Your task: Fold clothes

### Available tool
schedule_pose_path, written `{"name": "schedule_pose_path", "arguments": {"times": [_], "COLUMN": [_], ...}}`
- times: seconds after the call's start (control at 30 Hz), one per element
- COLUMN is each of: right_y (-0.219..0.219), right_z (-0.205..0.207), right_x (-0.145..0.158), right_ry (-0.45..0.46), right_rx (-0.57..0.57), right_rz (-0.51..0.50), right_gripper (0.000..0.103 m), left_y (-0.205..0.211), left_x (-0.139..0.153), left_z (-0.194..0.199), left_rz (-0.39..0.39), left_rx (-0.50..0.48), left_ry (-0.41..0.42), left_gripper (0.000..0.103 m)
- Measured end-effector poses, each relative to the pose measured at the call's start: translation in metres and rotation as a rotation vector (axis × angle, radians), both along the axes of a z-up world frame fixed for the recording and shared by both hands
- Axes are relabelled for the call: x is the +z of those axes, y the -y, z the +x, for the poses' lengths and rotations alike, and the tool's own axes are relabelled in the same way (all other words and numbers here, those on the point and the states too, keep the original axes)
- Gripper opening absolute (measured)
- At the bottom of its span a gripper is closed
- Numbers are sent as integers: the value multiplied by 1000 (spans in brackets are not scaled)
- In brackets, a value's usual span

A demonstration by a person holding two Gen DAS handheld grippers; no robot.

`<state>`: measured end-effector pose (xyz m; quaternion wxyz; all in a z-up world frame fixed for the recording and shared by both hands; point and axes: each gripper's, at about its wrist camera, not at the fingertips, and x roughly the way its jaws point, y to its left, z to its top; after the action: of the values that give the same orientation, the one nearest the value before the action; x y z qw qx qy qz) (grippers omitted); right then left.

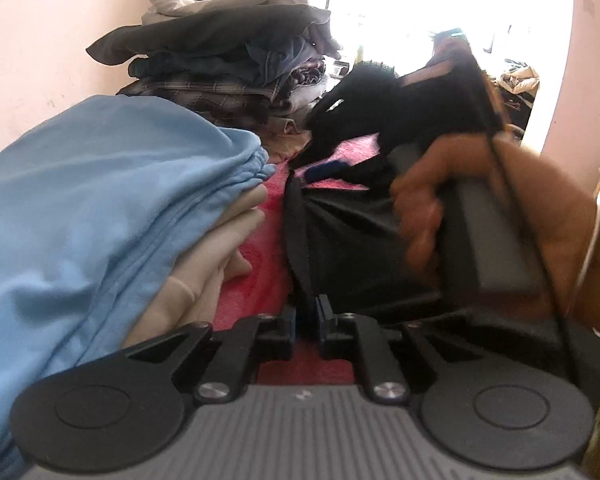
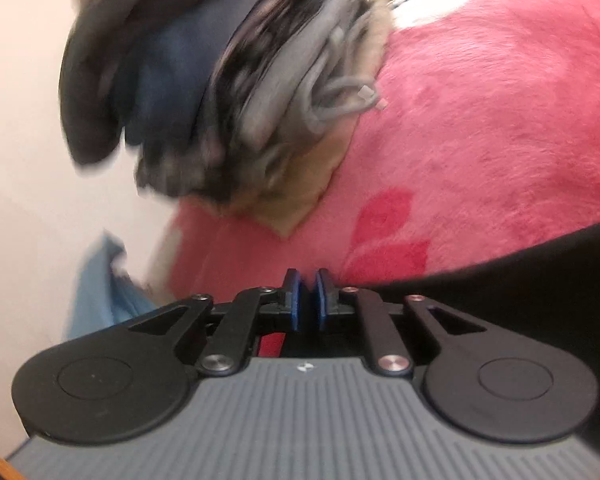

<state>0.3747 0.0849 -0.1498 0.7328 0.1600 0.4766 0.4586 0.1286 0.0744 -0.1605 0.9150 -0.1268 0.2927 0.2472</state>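
Note:
A black garment hangs stretched over the pink blanket. My left gripper is shut on its near edge. In the left wrist view the right gripper, held by a hand, pinches the garment's far edge. In the right wrist view my right gripper is shut on the black garment, which trails off to the right over the pink blanket.
A folded light blue garment on beige ones lies at my left. A tall stack of folded clothes stands against the wall behind; it is blurred in the right wrist view.

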Motion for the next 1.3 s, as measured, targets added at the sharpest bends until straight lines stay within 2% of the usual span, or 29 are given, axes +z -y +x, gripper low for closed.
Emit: {"name": "schedule_pose_path", "arguments": {"times": [0.17,0.27,0.4,0.5,0.57,0.63,0.7,0.8,0.87,0.93,1.0,1.1,1.3], "right_y": [73,107,113,94,81,64,55,57,74,99,123,165,253], "right_z": [30,28,5,-8,-8,-2,5,19,26,22,6,-23,-84], "right_x": [41,69,79,60,41,20,14,18,23,32,49,78,135], "right_ry": [-29,-1,35,53,39,29,63,99,62,44,82,144,209], "right_rx": [-238,-250,-107,5,15,7,-43,-218,-349,-432,-479,-525,-639], "right_rz": [145,121,-38,-204,-283,-321,-285,-233,-156,-64,-39,-8,90], "right_gripper": [19,19,19,19,19,17,17,18,19,19,19,20,29], "left_y": [2,3,8,12,15,15,13,8,5,1,0,1,11], "left_x": [5,10,16,21,23,17,7,4,6,8,13,23,54], "left_z": [-13,-20,-27,-21,-13,0,12,11,9,8,3,-4,-23], "left_rz": [23,30,91,132,149,159,150,144,141,125,118,128,180], "left_rx": [3,5,2,-35,-64,-94,-112,-108,-103,-98,-91,-84,-81], "left_ry": [-11,-14,14,57,81,46,-20,-45,-46,-49,-40,-28,14], "left_gripper": [19,21,21,24,29,30,30,31,31,32,33,39,50]}}
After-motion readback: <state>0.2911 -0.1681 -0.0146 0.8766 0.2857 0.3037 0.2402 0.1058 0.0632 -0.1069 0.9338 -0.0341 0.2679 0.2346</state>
